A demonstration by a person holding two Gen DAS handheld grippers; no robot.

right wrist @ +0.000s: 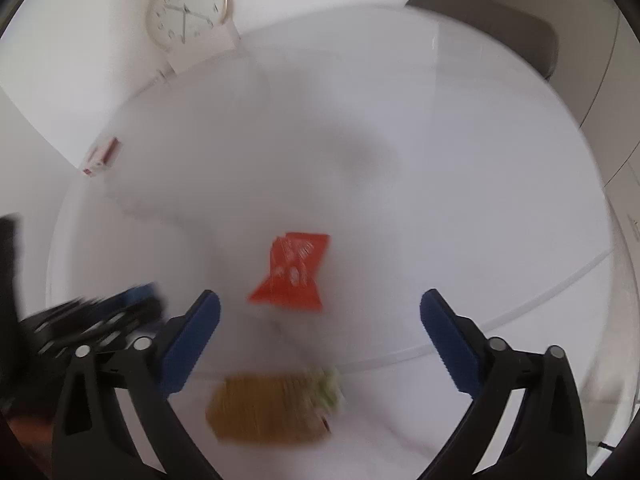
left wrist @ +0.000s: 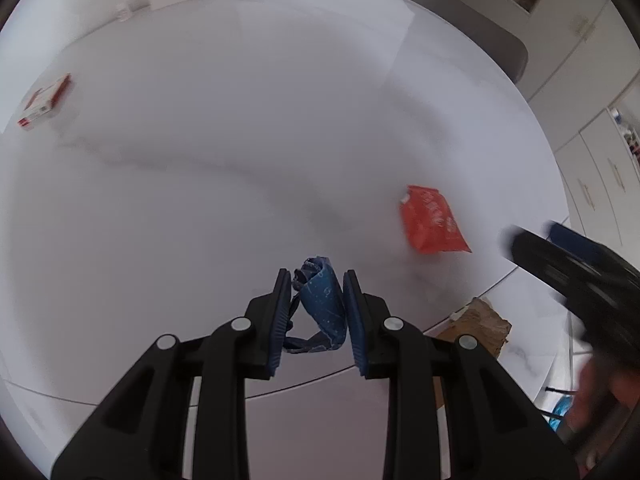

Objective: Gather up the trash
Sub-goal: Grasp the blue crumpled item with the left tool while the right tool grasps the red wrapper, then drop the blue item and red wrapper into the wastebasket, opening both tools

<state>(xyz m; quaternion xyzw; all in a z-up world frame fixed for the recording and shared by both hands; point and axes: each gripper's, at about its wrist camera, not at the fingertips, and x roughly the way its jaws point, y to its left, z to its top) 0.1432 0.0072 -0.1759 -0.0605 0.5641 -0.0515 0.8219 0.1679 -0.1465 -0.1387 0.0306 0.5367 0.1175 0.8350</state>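
Note:
My left gripper (left wrist: 317, 280) is shut on a crumpled blue wrapper (left wrist: 323, 304) and holds it above the near edge of the round white table (left wrist: 240, 140). An orange-red sachet (left wrist: 432, 220) lies on the table to its right; it also shows in the right wrist view (right wrist: 294, 270). My right gripper (right wrist: 320, 300) is open and empty, just short of the sachet, its jaws wide apart. The right gripper body appears blurred at the right edge of the left wrist view. A brown paper bag (right wrist: 272, 406) stands on the floor below the table edge.
A small red-and-white box (left wrist: 44, 102) lies at the far left of the table. A grey chair (left wrist: 480, 28) stands behind the table. A round clock (right wrist: 186, 10) leans at the back. White cabinets (left wrist: 592, 152) stand on the right.

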